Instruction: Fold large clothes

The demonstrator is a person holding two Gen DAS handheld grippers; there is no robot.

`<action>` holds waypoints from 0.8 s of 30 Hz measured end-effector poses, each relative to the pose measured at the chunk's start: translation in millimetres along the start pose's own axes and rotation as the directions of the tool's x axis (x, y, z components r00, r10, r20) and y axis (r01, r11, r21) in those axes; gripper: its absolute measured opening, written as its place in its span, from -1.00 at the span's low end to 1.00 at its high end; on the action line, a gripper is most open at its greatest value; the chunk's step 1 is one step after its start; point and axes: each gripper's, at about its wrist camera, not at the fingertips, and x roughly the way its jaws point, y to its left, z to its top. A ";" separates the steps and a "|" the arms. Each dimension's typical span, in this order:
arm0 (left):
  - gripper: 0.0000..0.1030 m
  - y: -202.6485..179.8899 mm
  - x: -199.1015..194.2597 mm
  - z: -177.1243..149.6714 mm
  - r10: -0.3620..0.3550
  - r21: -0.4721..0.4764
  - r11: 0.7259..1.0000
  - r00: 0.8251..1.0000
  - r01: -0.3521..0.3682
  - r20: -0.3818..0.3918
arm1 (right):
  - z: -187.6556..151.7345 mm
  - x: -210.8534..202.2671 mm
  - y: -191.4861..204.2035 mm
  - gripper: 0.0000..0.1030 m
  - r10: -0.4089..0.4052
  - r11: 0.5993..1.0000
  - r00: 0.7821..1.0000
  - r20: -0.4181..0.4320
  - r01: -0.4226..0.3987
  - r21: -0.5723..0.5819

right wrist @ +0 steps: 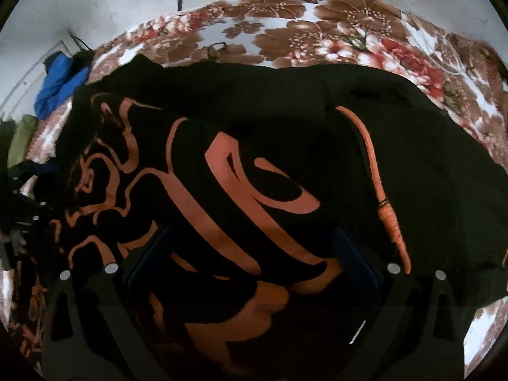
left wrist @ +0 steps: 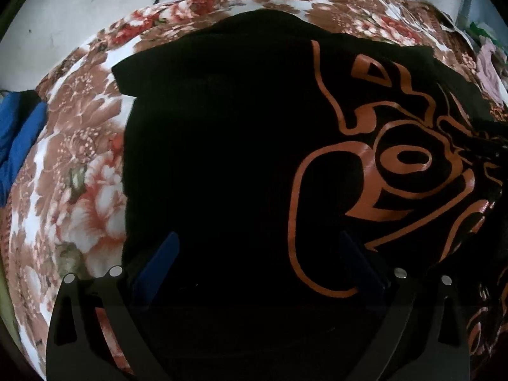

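A black shirt (left wrist: 216, 158) lies on the flowery bed (left wrist: 79, 190). The left claw (left wrist: 258, 254) is wide open, holding nothing. The right claw (right wrist: 254, 250) is too.

matt black cloth hoodie (left wrist: 222, 146), glossy orange print (left wrist: 403, 158)

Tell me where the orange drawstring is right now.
In the right wrist view, the orange drawstring lies on the black hoodie, right of the orange print and just beyond the right gripper.

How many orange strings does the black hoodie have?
1 that I can see. The orange string lies on the right side of the black hoodie, beside the big orange print. A second one may be hidden under the cloth.
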 end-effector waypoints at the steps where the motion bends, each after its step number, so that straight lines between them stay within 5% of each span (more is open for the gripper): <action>1: 0.89 -2.0 -4.7 0.8 0.018 -0.004 1.000 1.000 -0.018 0.001 | 0.6 -3.3 -2.0 0.91 0.020 1.000 1.000 -0.001 -0.020 0.009; 8: 0.89 -37.7 -68.2 11.8 0.006 -0.080 0.997 0.988 0.006 0.155 | -10.5 -55.7 -24.3 0.91 0.032 0.997 0.998 0.054 -0.035 0.068; 12: 0.89 -97.0 -85.9 21.4 -0.038 -0.028 0.999 0.974 0.046 0.222 | -26.8 -80.4 -71.2 0.91 -0.093 0.982 0.994 0.050 0.083 0.172; 18: 0.89 -183.4 -86.9 33.4 -0.095 0.091 0.993 0.968 0.076 0.231 | -62.0 -113.7 -172.5 0.91 -0.291 0.875 0.956 -0.042 0.284 0.392; 24: 0.90 -257.2 -94.5 51.5 -0.120 0.164 0.983 0.963 0.081 0.242 | -91.7 -149.6 -258.5 0.91 -0.406 0.795 0.910 -0.086 0.398 0.457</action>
